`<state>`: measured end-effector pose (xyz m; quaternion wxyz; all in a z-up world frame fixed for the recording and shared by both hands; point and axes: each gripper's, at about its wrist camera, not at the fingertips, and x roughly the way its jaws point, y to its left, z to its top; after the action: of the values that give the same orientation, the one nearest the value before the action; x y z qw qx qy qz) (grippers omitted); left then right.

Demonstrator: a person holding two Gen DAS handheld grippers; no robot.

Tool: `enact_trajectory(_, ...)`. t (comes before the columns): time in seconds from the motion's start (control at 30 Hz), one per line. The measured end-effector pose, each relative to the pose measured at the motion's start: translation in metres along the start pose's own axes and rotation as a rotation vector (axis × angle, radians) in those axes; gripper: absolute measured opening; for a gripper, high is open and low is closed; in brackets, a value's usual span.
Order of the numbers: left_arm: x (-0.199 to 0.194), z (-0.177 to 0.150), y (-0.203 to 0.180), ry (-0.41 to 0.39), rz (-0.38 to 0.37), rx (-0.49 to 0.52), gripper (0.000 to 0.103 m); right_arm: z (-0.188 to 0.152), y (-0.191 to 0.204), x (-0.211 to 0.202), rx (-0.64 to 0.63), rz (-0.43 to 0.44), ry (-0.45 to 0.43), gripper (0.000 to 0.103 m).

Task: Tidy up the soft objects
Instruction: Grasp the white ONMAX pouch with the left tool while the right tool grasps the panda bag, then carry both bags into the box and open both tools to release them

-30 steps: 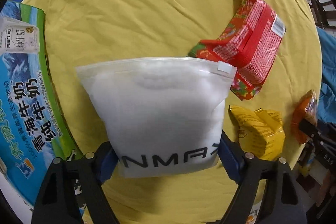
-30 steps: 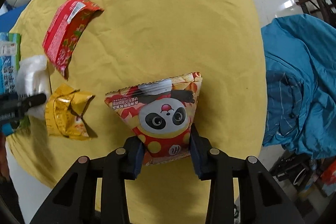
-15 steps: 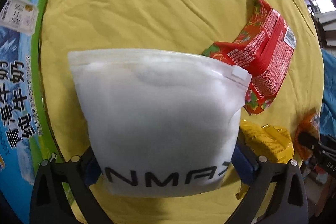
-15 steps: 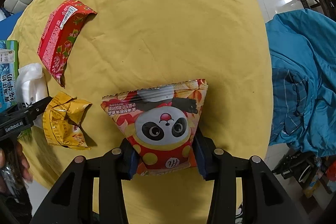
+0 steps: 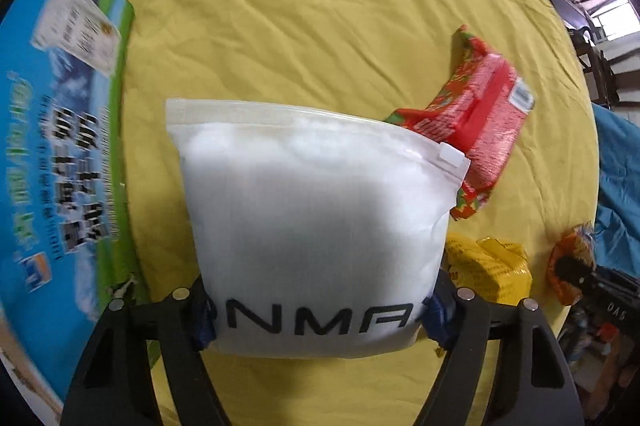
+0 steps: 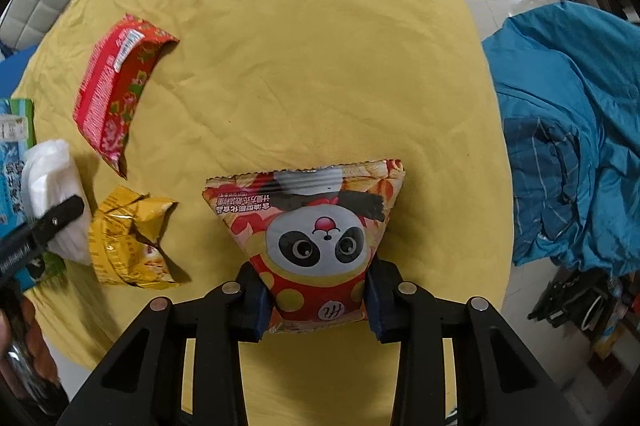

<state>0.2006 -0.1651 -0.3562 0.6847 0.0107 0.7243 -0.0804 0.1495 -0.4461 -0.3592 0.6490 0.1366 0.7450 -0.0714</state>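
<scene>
While clamped, white pouch (image 5: 316, 238) fills left tool (image 5: 318, 316) | panda bag (image 6: 316, 246) in right tool (image 6: 318, 300)

- In your right wrist view, the yellow-covered worktop (image 6: 320, 46) lies bare across the whole upper centre, so you have wide open room there.
- The red packet (image 6: 116, 94) at upper left and the crumpled yellow packet (image 6: 128, 238) at lower left block that side, lying near each other.
- The blue fabric heap (image 6: 568, 146) fills the right, off the worktop.
- In your left wrist view, the blue milk carton box (image 5: 60, 146) walls off the left edge.
- There too, the upper centre of the cloth is bare.
</scene>
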Motion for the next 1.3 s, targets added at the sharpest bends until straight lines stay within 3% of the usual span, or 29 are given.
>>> enact_trajectory(0.13, -0.023, -0.016, -0.001, -0.06, 0.017, 0.018, 0.074, -0.009, 0.004, -0.016, 0.031, 0.014, -0.041, 0.038)
enact_trajectory(0.37, -0.096, -0.035, 0.018, -0.164, -0.027, 0.051, 0.074, -0.025, 0.027, -0.059, 0.023, 0.037, -0.132, 0.038)
enact_trajectory(0.6, -0.162, -0.049, 0.036, -0.255, -0.071, 0.072, 0.074, -0.043, 0.082, -0.107, -0.028, 0.083, -0.218, 0.038)
enact_trajectory(1.0, -0.209, -0.048, 0.106, -0.377, -0.103, 0.043, 0.074, -0.082, 0.222, -0.158, -0.166, 0.151, -0.294, 0.038)
enact_trajectory(1.3, -0.233, -0.041, 0.226, -0.401, -0.075, -0.064, 0.074, -0.092, 0.36, -0.139, -0.275, 0.196, -0.248, 0.038)
